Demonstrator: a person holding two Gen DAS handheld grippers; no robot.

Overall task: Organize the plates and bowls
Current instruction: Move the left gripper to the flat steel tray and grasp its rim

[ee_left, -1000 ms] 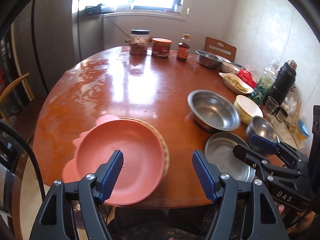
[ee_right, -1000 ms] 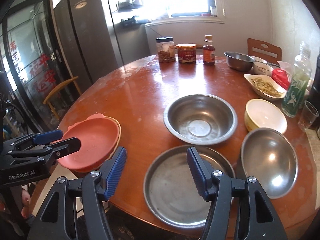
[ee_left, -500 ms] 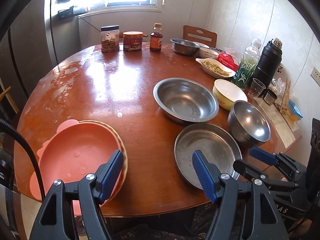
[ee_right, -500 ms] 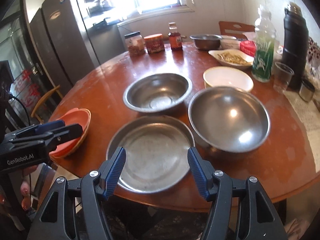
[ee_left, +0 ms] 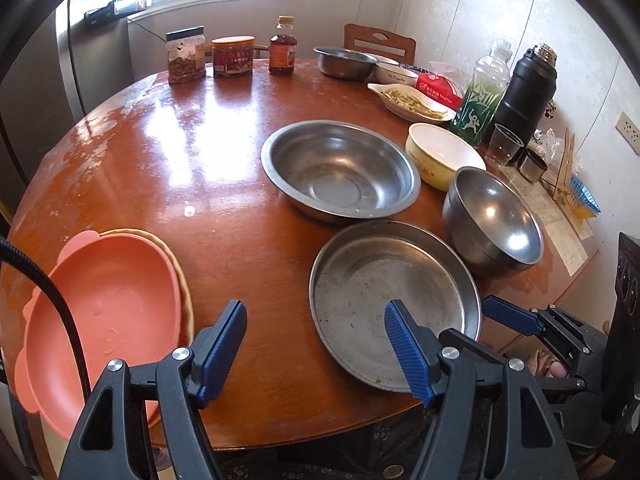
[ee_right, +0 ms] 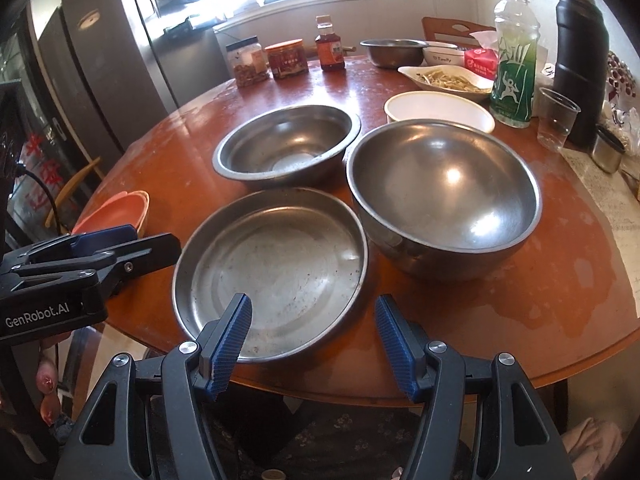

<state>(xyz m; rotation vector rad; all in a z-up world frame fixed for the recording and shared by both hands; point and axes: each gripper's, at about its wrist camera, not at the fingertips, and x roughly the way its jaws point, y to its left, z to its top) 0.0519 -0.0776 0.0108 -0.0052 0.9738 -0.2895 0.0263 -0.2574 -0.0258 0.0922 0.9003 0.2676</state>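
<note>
So far little looks sorted. At the near left edge of the round brown wooden table a salmon-pink plastic plate with small ears already sits nested on a tan plate. The left gripper hovers open and empty over bare table just right of that pair. Next comes the flat round steel pan, empty but speckled, with the right gripper open over its near rim, touching nothing. Behind it sits a wide shallow steel basin, empty. To the right stands a deep round steel bowl, empty, and behind it a cream-yellow ceramic bowl, also empty. These four remain separate, unstacked.
</note>
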